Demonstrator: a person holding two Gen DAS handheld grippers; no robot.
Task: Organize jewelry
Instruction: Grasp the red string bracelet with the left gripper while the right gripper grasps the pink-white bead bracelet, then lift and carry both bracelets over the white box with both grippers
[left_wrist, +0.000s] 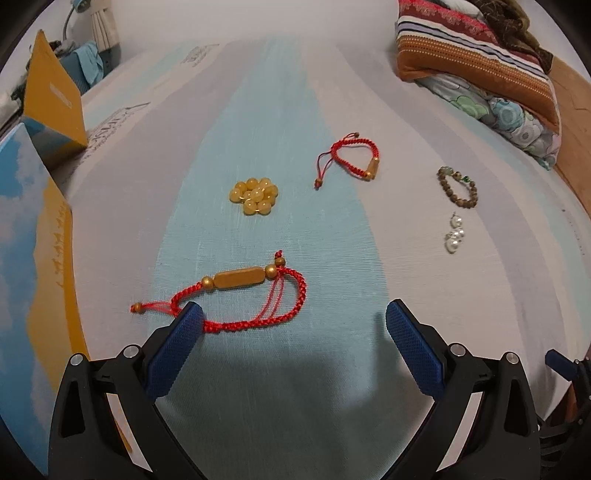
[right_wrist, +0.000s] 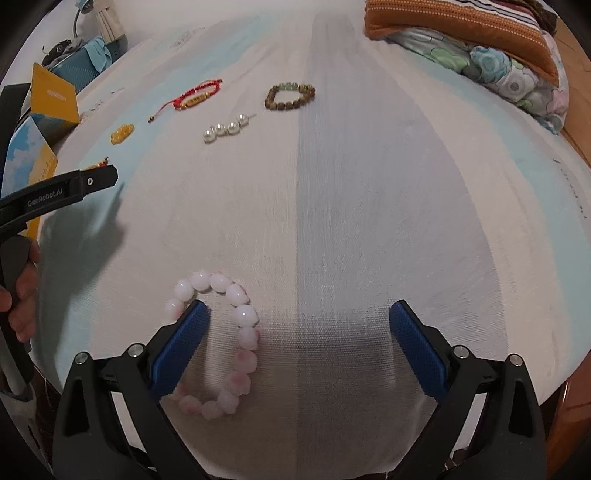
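Note:
My left gripper (left_wrist: 293, 314) is open just above the bed. Its left finger (left_wrist: 177, 347) rests on the cord of a red braided bracelet with a gold bar bead (left_wrist: 240, 278). Farther off lie a yellow bead bracelet (left_wrist: 255, 195), a second red cord bracelet (left_wrist: 354, 158), a brown bead bracelet (left_wrist: 458, 186) and white pearls (left_wrist: 455, 232). My right gripper (right_wrist: 297, 314) is open over a pink-white bead bracelet (right_wrist: 240, 332); its left finger (right_wrist: 181, 347) lies inside the loop. The pearls (right_wrist: 225, 129) and brown bracelet (right_wrist: 290, 96) lie beyond it.
A yellow and blue box (left_wrist: 44, 122) with its lid up stands at the left edge of the bed. Folded striped and floral bedding (left_wrist: 480, 70) lies at the far right. The left gripper's body (right_wrist: 55, 195) shows at the left in the right wrist view.

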